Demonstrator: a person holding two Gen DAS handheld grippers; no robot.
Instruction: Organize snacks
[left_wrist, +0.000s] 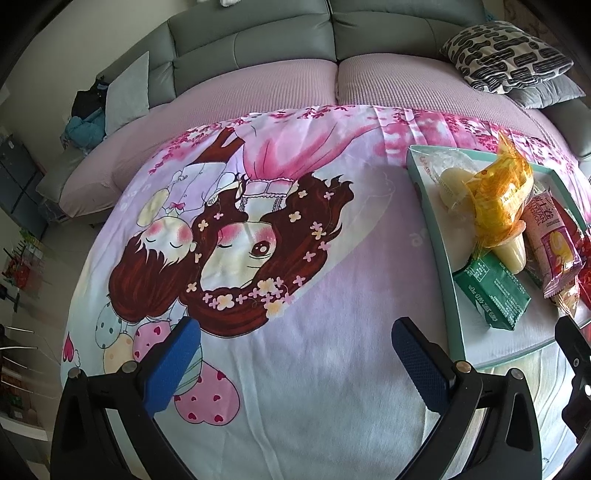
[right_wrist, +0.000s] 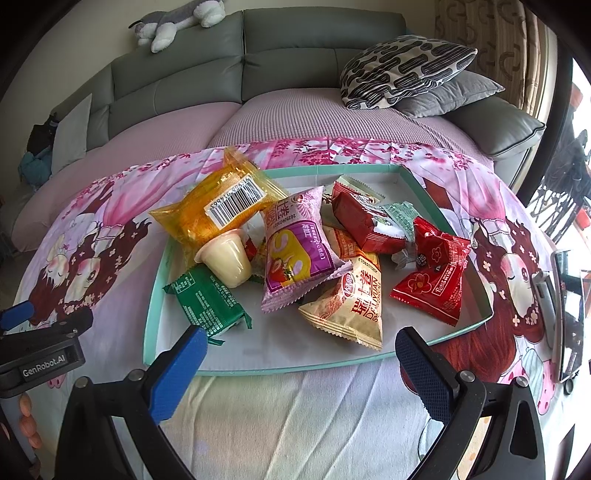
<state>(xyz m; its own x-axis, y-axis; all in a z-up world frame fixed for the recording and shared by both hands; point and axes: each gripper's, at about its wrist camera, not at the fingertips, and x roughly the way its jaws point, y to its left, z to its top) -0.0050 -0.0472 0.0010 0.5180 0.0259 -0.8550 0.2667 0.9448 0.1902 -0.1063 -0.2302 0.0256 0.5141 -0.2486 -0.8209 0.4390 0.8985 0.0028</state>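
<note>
A teal-rimmed tray (right_wrist: 149, 314) (left_wrist: 436, 236) lies on a cartoon-print cloth and holds several snacks: an orange packet (right_wrist: 210, 210) (left_wrist: 498, 199), a pale jelly cup (right_wrist: 227, 258) (left_wrist: 511, 253), a green packet (right_wrist: 207, 304) (left_wrist: 493, 293), a pink packet (right_wrist: 299, 251) (left_wrist: 552, 243), a beige packet (right_wrist: 351, 306) and red packets (right_wrist: 432, 273). My right gripper (right_wrist: 299, 363) is open just in front of the tray's near rim, nothing between its fingers. My left gripper (left_wrist: 295, 358) is open over bare cloth, left of the tray.
The cloth (left_wrist: 314, 369) covers a surface in front of a grey sofa (right_wrist: 295, 48) with patterned cushions (right_wrist: 402, 66) and a plush toy (right_wrist: 177, 22). A phone-like device (right_wrist: 567, 314) lies at the right edge. Fingers of a hand (right_wrist: 27, 417) show at the lower left.
</note>
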